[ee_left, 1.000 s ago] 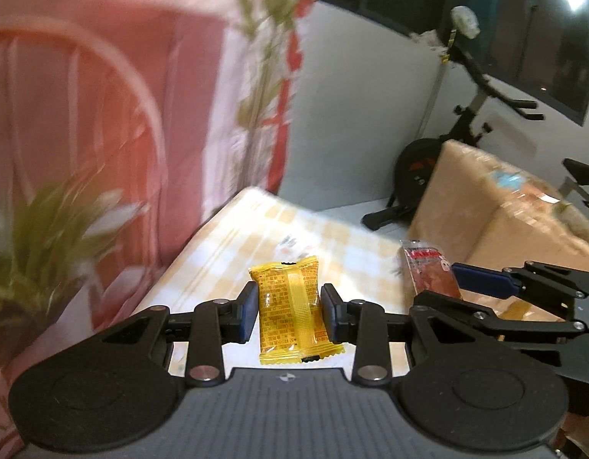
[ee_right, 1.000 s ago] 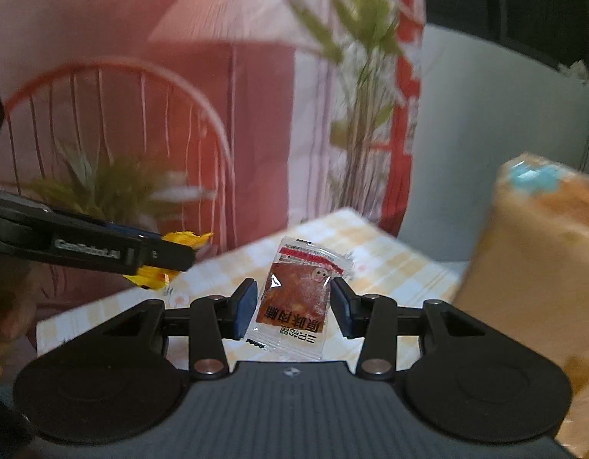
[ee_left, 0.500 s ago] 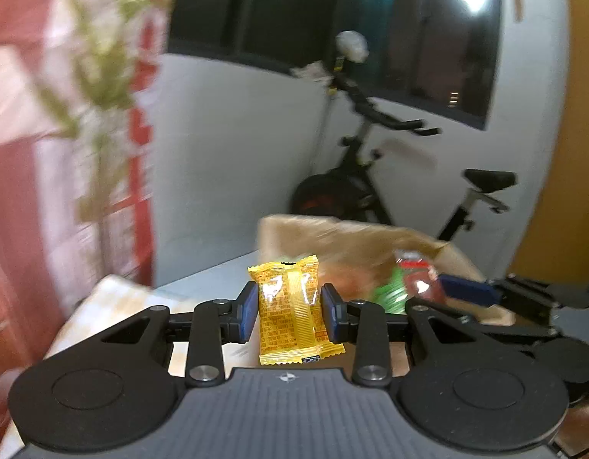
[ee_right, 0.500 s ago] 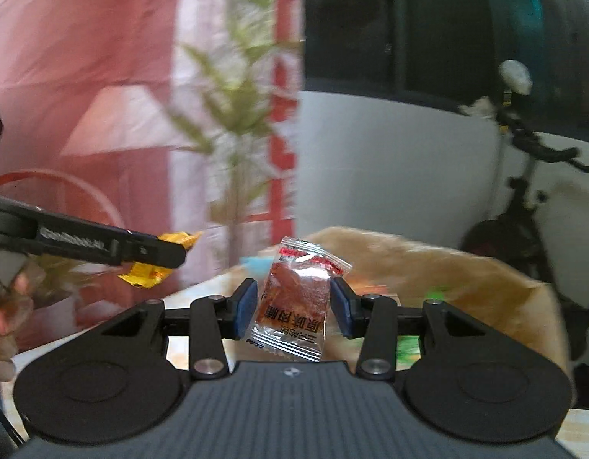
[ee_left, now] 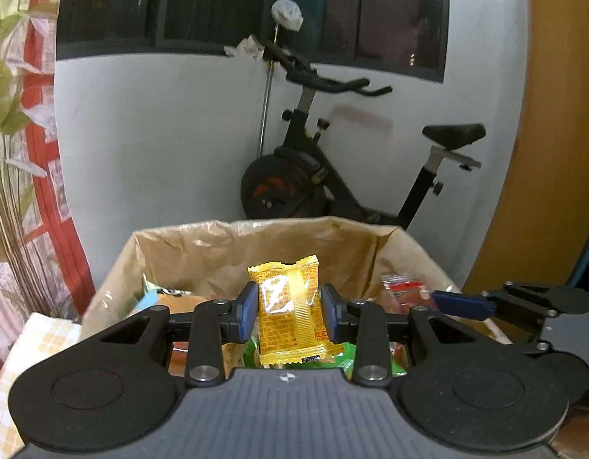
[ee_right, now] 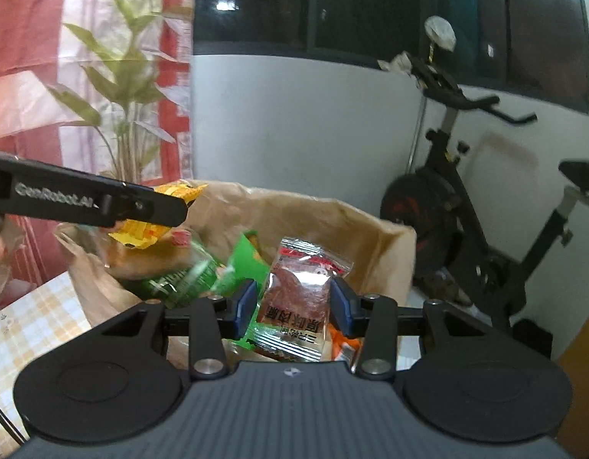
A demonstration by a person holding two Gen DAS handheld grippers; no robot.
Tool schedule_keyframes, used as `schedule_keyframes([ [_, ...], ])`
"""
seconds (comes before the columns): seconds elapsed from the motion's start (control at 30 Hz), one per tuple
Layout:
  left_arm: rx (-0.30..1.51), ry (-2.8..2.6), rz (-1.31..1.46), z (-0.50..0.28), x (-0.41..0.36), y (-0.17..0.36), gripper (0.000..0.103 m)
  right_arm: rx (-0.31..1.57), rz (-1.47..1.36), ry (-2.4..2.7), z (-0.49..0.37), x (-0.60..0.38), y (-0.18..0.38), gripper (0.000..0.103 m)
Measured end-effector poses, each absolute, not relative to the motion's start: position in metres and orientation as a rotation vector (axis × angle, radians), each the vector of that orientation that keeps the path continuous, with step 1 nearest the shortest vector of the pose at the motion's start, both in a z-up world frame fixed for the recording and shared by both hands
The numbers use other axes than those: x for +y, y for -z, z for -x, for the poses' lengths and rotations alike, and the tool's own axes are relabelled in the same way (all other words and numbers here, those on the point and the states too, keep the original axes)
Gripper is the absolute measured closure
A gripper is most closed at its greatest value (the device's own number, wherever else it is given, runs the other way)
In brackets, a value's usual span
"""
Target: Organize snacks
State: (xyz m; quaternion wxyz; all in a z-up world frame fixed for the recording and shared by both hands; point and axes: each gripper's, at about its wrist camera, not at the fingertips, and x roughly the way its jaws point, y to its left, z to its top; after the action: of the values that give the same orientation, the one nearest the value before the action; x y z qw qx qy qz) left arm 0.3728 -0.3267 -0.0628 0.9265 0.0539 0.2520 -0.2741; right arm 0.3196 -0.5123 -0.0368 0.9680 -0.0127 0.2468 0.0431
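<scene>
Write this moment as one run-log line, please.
left claw: grips yellow packet | right claw: grips clear jerky packet | both above lined box

Glossy plastic yellow packet [ee_left: 288, 313]; clear shiny meat wrapper [ee_right: 297, 302]; crinkled brown paper bag [ee_left: 217, 244]; matt black claw bodies.

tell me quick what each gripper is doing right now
left gripper: shut on the yellow snack packet
right gripper: shut on the clear packet of brown jerky

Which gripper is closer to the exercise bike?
Right. The right gripper sits on the box's bike side; the left gripper is farther, toward the curtain.
</scene>
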Motion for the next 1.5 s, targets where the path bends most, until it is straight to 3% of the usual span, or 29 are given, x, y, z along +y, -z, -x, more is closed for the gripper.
schedule_keyframes([
  [0.13,0.555,0.546,-0.110,-0.385,-0.332,0.071,0.061,0.518,0.005,-0.055,-0.320,-0.525,0.046,0.056],
  [0.2,0.553,0.537,-0.120,-0.386,-0.331,0.070,0.044,0.514,-0.017,-0.056,-0.319,-0.530,0.048,0.056],
  [0.47,0.513,0.536,-0.130,-0.368,-0.307,0.044,0.014,0.494,-0.008,-0.076,-0.315,-0.520,0.033,0.032],
  [0.73,0.460,0.445,-0.136,-0.335,-0.258,0.008,0.009,0.436,-0.064,-0.096,-0.295,-0.499,-0.009,0.004],
  [1.5,0.332,0.141,-0.149,-0.219,-0.131,-0.059,0.008,0.295,-0.036,-0.150,-0.208,-0.389,-0.087,0.000],
])
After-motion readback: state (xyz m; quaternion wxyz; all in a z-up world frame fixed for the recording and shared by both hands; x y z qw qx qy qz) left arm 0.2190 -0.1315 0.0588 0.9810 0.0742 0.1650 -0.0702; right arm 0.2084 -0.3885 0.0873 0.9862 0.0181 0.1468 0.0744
